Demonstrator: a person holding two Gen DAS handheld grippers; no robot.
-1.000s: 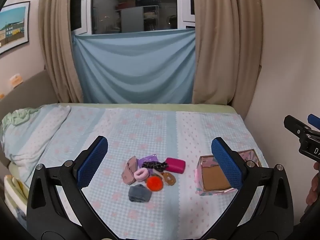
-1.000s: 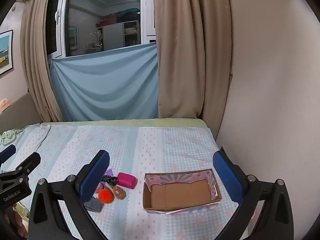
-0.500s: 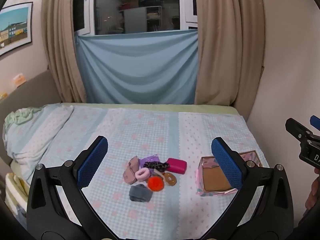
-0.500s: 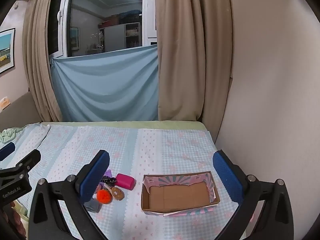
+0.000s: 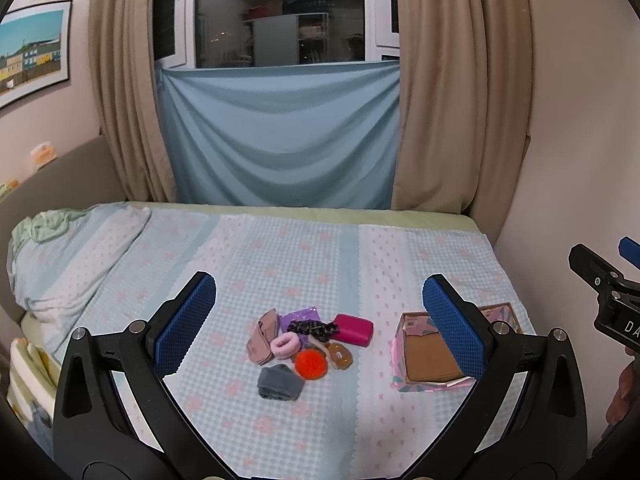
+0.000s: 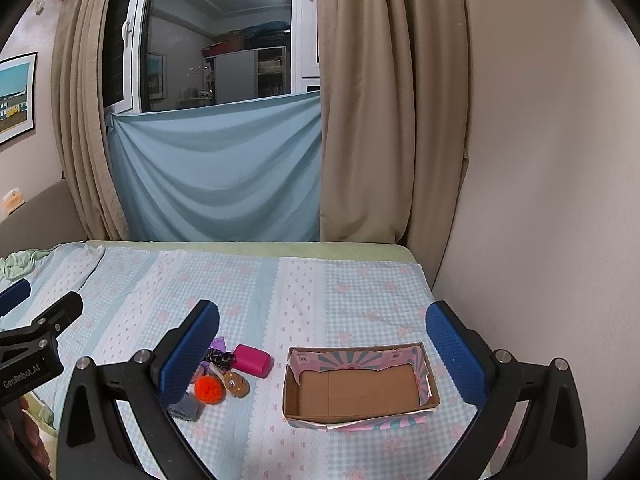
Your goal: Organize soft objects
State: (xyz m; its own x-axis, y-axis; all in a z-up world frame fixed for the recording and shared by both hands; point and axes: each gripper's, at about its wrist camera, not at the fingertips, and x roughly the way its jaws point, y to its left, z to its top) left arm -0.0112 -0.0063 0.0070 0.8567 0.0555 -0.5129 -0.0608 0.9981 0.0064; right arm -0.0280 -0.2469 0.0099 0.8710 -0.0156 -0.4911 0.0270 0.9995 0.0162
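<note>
While both jaws gape wide | heap of small soft objects [image 5: 310, 344] ahead of left gripper [image 5: 320, 320] | empty cardboard box [image 6: 358, 390] facing right gripper [image 6: 322, 344], near bed's right edge

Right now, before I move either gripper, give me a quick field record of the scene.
surface: bed cover, blue check with pink flowers
items: small pile, including orange pompom, pink scrunchie, grey cloth, magenta pouch
container: cardboard box, open, nothing inside
box position: right of the pile, apart from it
left gripper: open, holding nothing
right gripper: open, holding nothing
</note>
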